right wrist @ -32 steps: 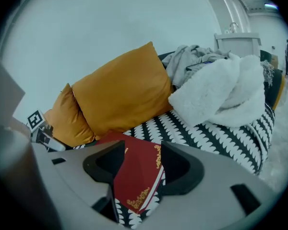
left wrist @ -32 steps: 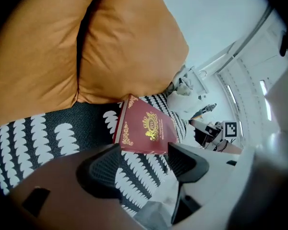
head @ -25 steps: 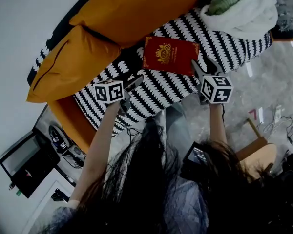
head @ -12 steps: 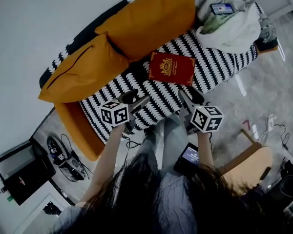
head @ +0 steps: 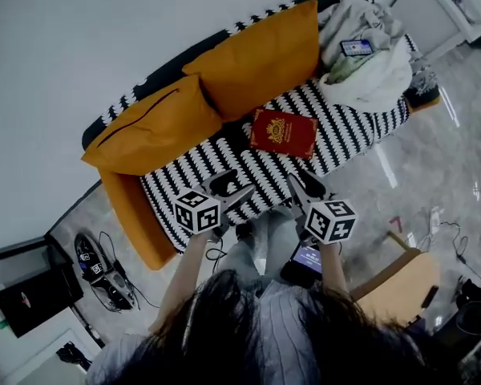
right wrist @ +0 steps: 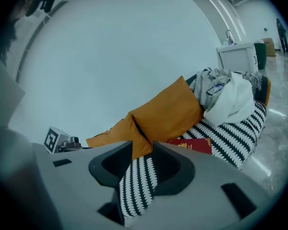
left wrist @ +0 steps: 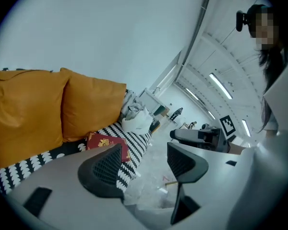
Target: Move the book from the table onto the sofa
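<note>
The red book point(head: 284, 133) with a gold emblem lies flat on the black-and-white sofa seat point(head: 224, 155), in front of two orange cushions point(head: 156, 127). Both grippers hang in the air short of the sofa's front edge, apart from the book. My left gripper point(head: 231, 187) is open, with nothing between its jaws; in its own view point(left wrist: 144, 159) the book point(left wrist: 105, 143) shows past the left jaw. My right gripper point(head: 307, 184) is closing with a gap left, and only the sofa shows between its jaws point(right wrist: 143, 159). The book point(right wrist: 192, 145) lies beyond them.
A heap of white and grey cloth point(head: 369, 62) with a phone point(head: 357, 47) on top fills the sofa's right end. On the floor are a black case point(head: 24, 287), cables point(head: 96, 259) and a wooden seat point(head: 397, 283). My legs stand just before the sofa.
Both grippers have drawn back from the book towards me and risen. The head view has pulled away from the sofa. The book lies where it was.
</note>
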{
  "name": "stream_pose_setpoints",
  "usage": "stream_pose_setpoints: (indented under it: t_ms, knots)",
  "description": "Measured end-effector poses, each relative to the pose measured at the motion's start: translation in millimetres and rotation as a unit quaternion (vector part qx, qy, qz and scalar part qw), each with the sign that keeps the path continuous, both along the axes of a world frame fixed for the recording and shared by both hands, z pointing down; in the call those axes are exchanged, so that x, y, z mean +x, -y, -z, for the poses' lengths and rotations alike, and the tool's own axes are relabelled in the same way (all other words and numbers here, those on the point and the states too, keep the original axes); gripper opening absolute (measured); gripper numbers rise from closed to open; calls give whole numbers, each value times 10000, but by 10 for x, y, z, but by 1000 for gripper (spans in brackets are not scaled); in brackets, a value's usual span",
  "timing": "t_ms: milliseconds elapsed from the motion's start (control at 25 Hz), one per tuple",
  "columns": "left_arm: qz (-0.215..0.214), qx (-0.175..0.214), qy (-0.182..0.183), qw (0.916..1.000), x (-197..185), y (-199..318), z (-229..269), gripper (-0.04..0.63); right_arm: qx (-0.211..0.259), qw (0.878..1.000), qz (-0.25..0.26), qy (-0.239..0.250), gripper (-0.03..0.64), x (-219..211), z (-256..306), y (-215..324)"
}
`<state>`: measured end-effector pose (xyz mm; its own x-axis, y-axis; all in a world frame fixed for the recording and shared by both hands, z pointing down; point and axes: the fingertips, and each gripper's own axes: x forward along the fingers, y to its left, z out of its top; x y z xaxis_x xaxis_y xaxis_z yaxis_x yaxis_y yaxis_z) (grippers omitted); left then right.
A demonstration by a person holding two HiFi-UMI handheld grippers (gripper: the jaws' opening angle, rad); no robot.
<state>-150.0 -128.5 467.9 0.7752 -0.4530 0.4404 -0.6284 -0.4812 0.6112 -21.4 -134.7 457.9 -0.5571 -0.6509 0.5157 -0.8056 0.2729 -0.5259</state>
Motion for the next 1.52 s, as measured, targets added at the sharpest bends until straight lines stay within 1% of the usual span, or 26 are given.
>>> stream_pose_setpoints:
  t_ms: [120, 240, 360, 440, 520, 680, 880, 1040, 1200, 1400, 1520]
  knots:
    - [-87, 301, -24, 9995, -9, -44, 252, 308, 44, 9999, -122, 78, 109, -73, 158, -34]
    - [-62, 489, -50, 9988, -73, -96, 457, 301, 140, 9997, -92, 162, 103, -200, 340, -56]
    - [-34, 623, -113, 9980, -159, -232, 640, 289, 281, 9995, 51, 158, 97, -322, 535, -123]
    - [-47, 671, -275, 9974, -203, -326, 756, 285, 369, 9992, 113, 145, 94, -383, 665, -171]
    - [-70, 729, -389, 9966, -261, -394, 844, 268, 435, 9989, 142, 110, 87, -450, 770, -218]
    - [18, 942, -426, 9946, -411, -509, 976, 241, 579, 9981, 188, -22, 81, -592, 909, -360]
    - [38, 1160, -610, 9914, -570, -670, 1182, 215, 757, 9970, 154, -102, 78, -769, 1041, -569]
    - [-116, 1222, -670, 9902, -635, -824, 1228, 207, 834, 9965, -16, -115, 78, -821, 1100, -773]
    - [-318, 1240, -707, 9892, -656, -966, 1243, 199, 807, 9963, -208, -204, 74, -787, 1103, -991]
    - [-535, 1182, -741, 9888, -558, -1234, 1204, 175, 708, 9963, -373, -311, 74, -682, 1105, -1253]
    - [-583, 1141, -726, 9891, -511, -1364, 1177, 172, 698, 9965, -351, -293, 74, -670, 1121, -1308]
